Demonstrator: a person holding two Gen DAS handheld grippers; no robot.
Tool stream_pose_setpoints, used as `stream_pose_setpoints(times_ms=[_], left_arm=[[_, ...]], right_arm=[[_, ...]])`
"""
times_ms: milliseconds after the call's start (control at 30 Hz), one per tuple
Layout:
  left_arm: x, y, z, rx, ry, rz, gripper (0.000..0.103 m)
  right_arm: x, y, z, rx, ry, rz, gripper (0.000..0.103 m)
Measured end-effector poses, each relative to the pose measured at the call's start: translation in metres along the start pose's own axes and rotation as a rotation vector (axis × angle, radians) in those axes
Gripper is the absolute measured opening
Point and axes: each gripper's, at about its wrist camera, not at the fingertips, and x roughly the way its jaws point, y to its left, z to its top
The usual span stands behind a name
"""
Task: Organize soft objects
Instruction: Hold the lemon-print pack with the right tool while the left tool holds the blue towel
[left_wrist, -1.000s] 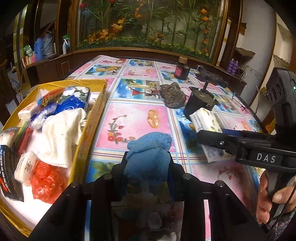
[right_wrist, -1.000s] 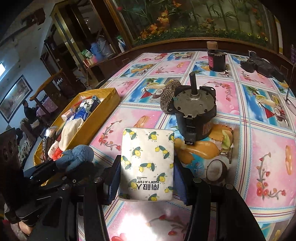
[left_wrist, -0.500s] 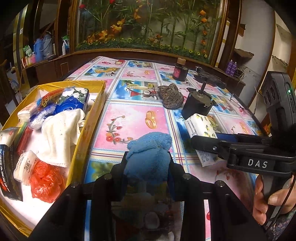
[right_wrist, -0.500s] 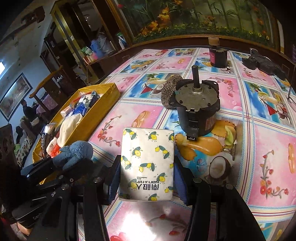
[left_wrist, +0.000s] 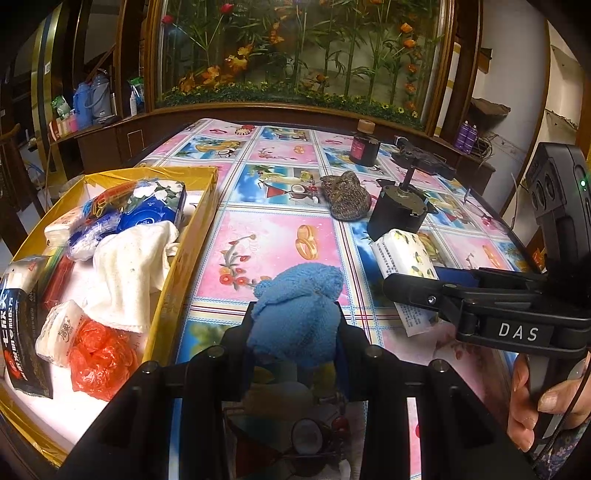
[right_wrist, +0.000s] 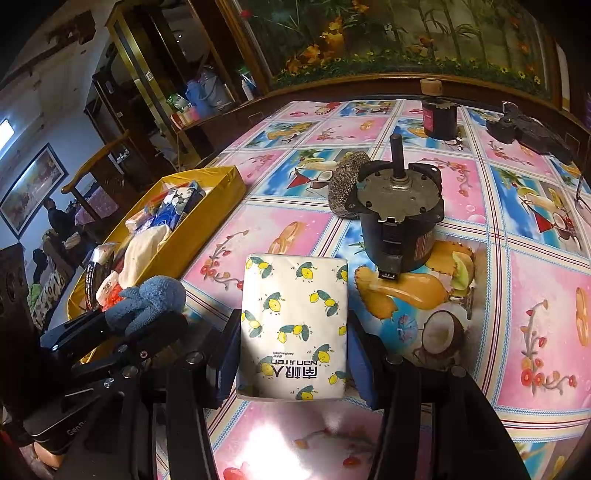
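The left gripper (left_wrist: 295, 332) pinched the blue plush toy (left_wrist: 299, 306); the right gripper (right_wrist: 293, 354) clamped the tissue pack (right_wrist: 293, 325). The yellow box (left_wrist: 184, 258) lay left, nearer the left gripper.

Plenty of bare tablecloth (left_wrist: 273, 240) between the grippers and the yellow box (left_wrist: 192, 258). Over on the right, the black motor (right_wrist: 399, 214) and scrubber (left_wrist: 345, 201) crowd things.
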Motion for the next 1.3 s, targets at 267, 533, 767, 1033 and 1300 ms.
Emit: stream_pose_setpoints(times_ms=[267,533,767,1033,1300], left_arm=[[-0.004,-0.004,-0.001,0.022,-0.017,0.017,0.034],[-0.009,-0.007,-0.002,0.043,-0.037,0.032,0.034],[-0.014,-0.008,-0.002,0.061,-0.057,0.045,0.034],[-0.022,-0.007,-0.001,0.073,-0.083,0.055,0.034],[-0.039,-0.006,0.001,0.076,-0.131,0.061,0.034]], right_arm=[[0.0,0.005,-0.001,-0.02,-0.007,0.007,0.056],[0.0,0.009,-0.002,-0.027,-0.013,0.006,0.056],[-0.001,0.012,-0.004,-0.034,-0.021,0.006,0.056],[-0.004,0.016,-0.005,-0.041,-0.033,0.011,0.056],[-0.006,0.023,-0.005,-0.049,-0.045,0.015,0.056]])
